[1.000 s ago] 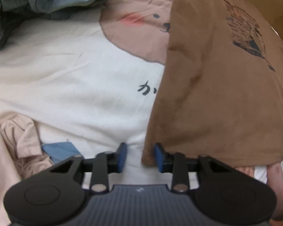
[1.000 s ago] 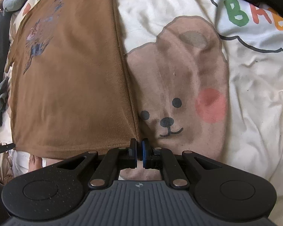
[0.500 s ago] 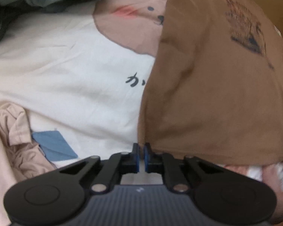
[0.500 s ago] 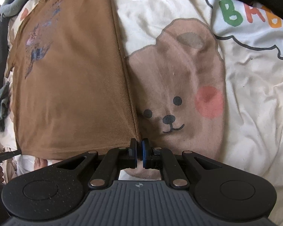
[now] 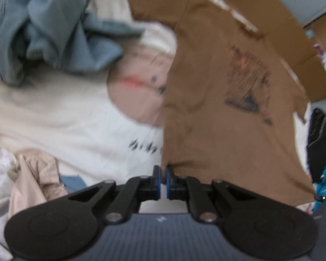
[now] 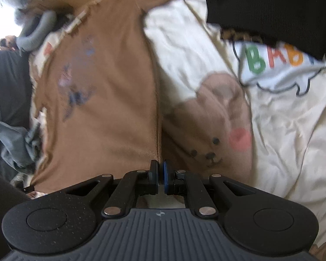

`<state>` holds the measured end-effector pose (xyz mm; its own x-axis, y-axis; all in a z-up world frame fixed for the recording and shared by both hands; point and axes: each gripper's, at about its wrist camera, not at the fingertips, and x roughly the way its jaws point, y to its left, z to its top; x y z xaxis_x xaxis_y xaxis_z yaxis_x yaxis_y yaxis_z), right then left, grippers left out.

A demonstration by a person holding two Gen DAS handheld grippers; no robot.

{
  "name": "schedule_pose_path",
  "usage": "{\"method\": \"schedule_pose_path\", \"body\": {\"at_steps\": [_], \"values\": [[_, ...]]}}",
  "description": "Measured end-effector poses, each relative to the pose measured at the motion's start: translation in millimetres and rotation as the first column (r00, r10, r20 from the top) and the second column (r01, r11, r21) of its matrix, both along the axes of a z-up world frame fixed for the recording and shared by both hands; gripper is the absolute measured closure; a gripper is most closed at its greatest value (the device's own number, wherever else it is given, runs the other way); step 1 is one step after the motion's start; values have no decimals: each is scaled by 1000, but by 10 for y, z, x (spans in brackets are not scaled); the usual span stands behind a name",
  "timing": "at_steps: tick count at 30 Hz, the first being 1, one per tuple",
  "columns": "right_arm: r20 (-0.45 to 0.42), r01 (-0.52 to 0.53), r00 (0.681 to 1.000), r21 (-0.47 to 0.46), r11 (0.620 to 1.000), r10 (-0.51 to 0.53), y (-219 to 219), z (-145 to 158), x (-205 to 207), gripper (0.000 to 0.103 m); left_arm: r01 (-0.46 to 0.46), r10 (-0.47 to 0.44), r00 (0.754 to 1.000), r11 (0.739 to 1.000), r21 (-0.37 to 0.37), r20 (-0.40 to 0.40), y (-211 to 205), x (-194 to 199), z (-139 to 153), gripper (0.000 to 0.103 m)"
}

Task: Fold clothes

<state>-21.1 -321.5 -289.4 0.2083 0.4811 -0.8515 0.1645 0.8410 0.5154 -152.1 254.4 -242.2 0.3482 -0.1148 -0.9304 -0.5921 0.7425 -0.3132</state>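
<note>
We are holding the brown T-shirt (image 5: 217, 130) by its near hem with both grippers. The left gripper (image 5: 162, 179) is pinching the hem corner on its side, its fingers (image 5: 156, 180) pressed together on the cloth. The right gripper (image 6: 160, 179) is pinching the other hem corner, its fingers (image 6: 165, 180) also closed on the fabric. The shirt is lying print side up on the bed, over a cream sheet (image 6: 282, 130) with a printed bear face (image 6: 213, 139), and its near edge is lifting off the sheet. A heap of blue-grey clothes (image 5: 43, 26) is lying toward the far left side of the bed, and a beige garment (image 5: 34, 178) is lying crumpled at the near left edge. Both views are blurred.
</note>
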Motion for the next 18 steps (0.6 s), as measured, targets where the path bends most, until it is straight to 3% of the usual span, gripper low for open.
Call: {"method": "schedule_pose_path", "body": {"at_steps": [7,18], "values": [[104,-1,995,42,999,-3,-30,547,142,101,-13,9,993,999,36,121,130,153,690,99],[227,-42,973,64,997,26,-1,1160,377,101,-37,17,966,997,74,258,153,358,1347,99]]}}
